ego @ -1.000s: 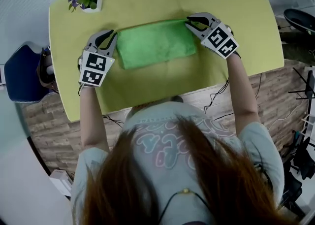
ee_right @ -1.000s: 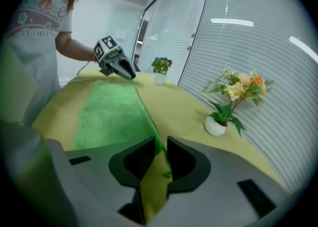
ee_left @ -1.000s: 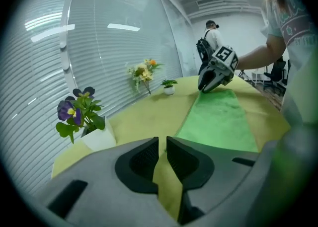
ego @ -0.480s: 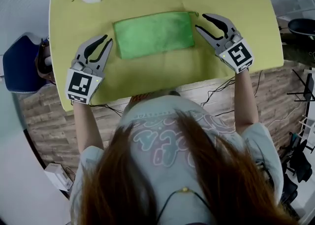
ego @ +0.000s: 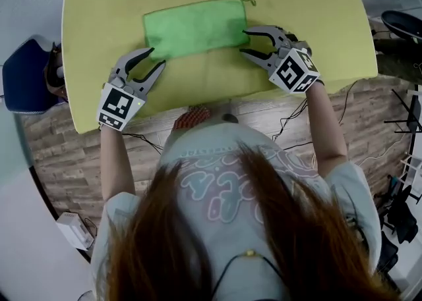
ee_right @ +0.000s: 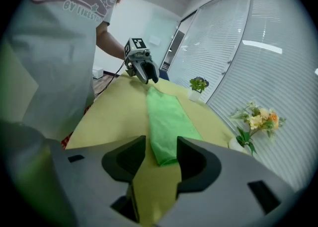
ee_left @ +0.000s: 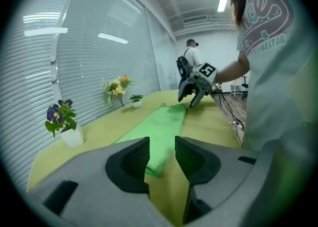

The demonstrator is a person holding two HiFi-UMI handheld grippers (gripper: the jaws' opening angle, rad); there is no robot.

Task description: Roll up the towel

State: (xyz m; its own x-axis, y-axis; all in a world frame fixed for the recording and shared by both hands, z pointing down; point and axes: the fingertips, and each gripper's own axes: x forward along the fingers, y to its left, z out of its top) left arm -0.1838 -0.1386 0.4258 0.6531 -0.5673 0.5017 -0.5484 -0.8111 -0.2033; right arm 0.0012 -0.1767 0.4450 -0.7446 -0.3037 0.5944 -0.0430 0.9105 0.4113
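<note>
Green towel (ego: 194, 26) lies flat and folded on the yellow bench (ego: 316, 16). Left gripper (ego: 156, 58) and right gripper (ego: 243, 41) sit at its near corners. Both sets of jaws have just been opening, stand parted, and grip nothing.

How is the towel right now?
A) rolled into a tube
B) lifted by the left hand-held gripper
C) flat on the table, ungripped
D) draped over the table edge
C: the towel lies flat on the table; the left hand-held gripper and right hand-held gripper, jaws just opened, clamp nothing.
</note>
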